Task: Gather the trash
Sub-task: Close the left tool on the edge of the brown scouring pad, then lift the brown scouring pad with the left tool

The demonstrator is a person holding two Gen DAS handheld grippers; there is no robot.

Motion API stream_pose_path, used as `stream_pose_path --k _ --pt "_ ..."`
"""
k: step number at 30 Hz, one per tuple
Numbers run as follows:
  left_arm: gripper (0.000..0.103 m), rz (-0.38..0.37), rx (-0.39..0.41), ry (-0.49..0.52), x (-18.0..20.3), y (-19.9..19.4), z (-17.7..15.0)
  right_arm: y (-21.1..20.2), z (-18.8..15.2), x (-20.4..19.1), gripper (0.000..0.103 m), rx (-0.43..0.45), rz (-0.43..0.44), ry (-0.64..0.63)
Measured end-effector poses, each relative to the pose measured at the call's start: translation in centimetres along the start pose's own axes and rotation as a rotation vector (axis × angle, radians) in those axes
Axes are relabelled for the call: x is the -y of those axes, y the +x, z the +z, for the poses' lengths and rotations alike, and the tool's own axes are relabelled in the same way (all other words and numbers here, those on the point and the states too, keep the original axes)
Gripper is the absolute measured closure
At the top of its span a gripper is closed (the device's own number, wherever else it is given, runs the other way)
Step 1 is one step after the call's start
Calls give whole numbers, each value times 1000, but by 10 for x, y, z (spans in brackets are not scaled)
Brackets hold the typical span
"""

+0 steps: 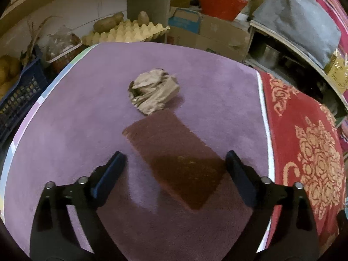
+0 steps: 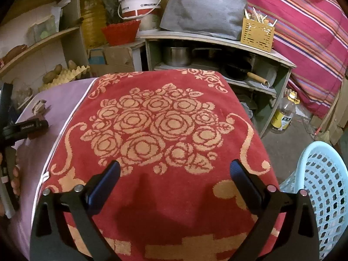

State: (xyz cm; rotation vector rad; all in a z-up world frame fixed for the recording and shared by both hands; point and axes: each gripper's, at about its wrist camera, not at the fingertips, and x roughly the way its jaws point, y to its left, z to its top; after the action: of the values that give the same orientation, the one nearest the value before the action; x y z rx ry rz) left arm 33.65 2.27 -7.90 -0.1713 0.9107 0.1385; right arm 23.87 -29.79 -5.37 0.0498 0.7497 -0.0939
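Observation:
A crumpled ball of brown paper (image 1: 153, 91) lies on the purple cloth (image 1: 71, 121), and a flat brown rectangular piece (image 1: 174, 156) lies just in front of it. My left gripper (image 1: 176, 158) is open and empty above the near end of the brown piece, short of the paper ball. My right gripper (image 2: 175, 169) is open and empty above the red floral cloth (image 2: 165, 130). The paper ball shows small in the right wrist view (image 2: 40, 106), with the left gripper (image 2: 32, 126) near it. A light blue perforated basket (image 2: 322, 191) stands at the right.
Left of the purple cloth stand a dark blue crate (image 1: 19, 100) and an egg tray with potatoes (image 1: 128, 30). Behind are cardboard boxes (image 1: 208, 32), a red basket (image 1: 219, 3) and a white bucket (image 2: 139, 2). A shelf with pots (image 2: 213, 58) and an oil bottle (image 2: 282, 115) stand at right.

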Motion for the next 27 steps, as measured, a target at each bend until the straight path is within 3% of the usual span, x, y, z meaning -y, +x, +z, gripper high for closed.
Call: stream_pose_path --k 2,10,13,16,27 --pt "26 -26 2 12 1 -3 -1 0 1 1 5 2 3 4" --pt "32 -75 1 9 -3 -8 -4 -1 1 0 5 6 7 -1" --pt "50 -94 12 -4 -7 -16 -4 -2 1 2 5 7 9 9" --pt "57 -127 5 -26 -15 -21 -5 -2 2 2 5 8 10 8" --pt "69 -245 -26 -18 -42 -34 -14 -4 2 4 5 12 10 16"
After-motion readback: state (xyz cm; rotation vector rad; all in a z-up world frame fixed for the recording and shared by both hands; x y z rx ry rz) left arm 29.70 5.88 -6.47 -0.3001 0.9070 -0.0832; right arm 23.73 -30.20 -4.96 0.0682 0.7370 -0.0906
